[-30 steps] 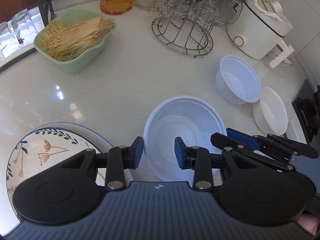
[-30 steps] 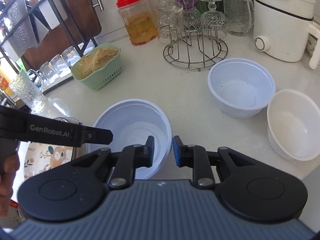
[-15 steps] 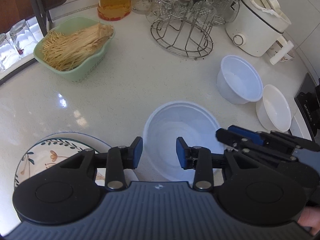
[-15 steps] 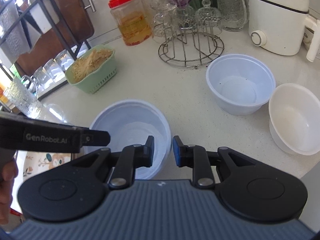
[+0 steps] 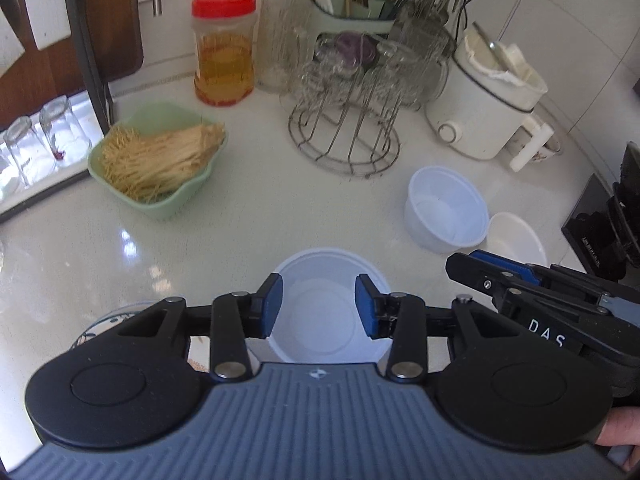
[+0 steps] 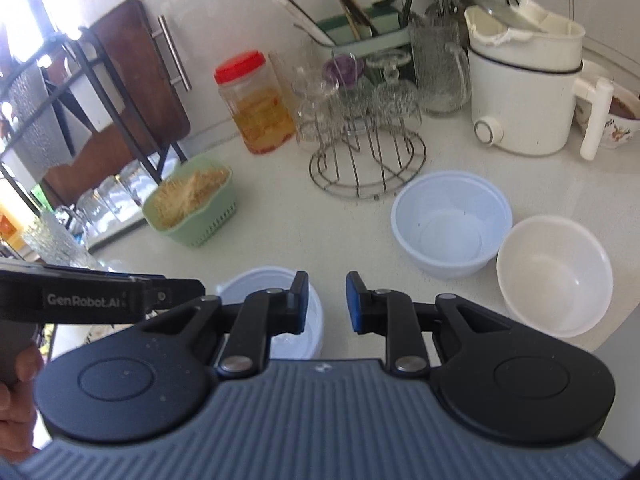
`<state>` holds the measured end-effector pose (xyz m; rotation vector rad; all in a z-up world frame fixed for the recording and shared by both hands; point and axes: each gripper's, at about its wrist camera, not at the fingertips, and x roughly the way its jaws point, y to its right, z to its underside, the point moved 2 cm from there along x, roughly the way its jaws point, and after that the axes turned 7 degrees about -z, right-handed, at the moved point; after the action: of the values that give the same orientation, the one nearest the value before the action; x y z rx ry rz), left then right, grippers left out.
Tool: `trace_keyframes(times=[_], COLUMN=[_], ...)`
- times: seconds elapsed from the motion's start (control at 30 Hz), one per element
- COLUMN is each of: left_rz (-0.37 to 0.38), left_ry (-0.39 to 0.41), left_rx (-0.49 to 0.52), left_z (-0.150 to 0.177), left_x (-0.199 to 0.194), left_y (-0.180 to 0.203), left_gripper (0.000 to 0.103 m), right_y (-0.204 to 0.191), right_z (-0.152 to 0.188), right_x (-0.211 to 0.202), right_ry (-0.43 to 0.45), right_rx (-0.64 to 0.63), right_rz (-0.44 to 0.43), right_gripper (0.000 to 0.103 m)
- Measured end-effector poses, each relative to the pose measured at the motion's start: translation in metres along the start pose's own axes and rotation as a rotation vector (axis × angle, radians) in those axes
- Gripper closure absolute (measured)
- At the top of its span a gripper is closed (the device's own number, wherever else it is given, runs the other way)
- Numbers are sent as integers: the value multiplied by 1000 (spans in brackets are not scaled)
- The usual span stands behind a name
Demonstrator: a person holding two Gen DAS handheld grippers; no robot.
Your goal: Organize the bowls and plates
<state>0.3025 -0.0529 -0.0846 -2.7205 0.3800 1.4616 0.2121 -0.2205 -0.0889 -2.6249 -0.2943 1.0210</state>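
Between your left gripper's (image 5: 319,306) blue pads, which stand wide apart with nothing held, you look down on the pale blue plastic bowl (image 5: 326,354) standing upright on the white countertop (image 5: 260,220). Your right gripper (image 6: 327,302) is parted too, more narrowly, and empty; the same bowl (image 6: 256,288) sits below and left of its left finger, largely hidden by it. In the left wrist view the right gripper (image 5: 520,280) shows side-on at the right edge, apart from the bowl.

Left of that bowl, a floral-patterned ceramic plate (image 5: 94,330) peeks out beneath the left gripper's body; whether the two touch, you cannot tell.

Farther right on the counter, a second pale blue plastic bowl (image 6: 451,224) stands upright, touching or just beside a white plastic bowl (image 6: 554,274) to its right.

Behind them stand a wire glass rack (image 6: 366,160) with upturned glasses and a white electric cooker (image 6: 524,92). Left of the rack are a red-lidded plastic jar of amber liquid (image 6: 256,104) and a green plastic basket of pale noodles (image 6: 192,204), well apart from all three bowls.
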Motion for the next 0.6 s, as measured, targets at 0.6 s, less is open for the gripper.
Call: trace_keyframes(times=[0.6], left_rz=[-28], left_ry=[112], left_rx=[-37], left_z=[-4], left_x=[-41], left_y=[5], left_gripper=[57], right_y=[-4], right_z=[-15], right_x=[-43], right_ry=[87], right_rx=[7], right_rz=[15], right_gripper=[78])
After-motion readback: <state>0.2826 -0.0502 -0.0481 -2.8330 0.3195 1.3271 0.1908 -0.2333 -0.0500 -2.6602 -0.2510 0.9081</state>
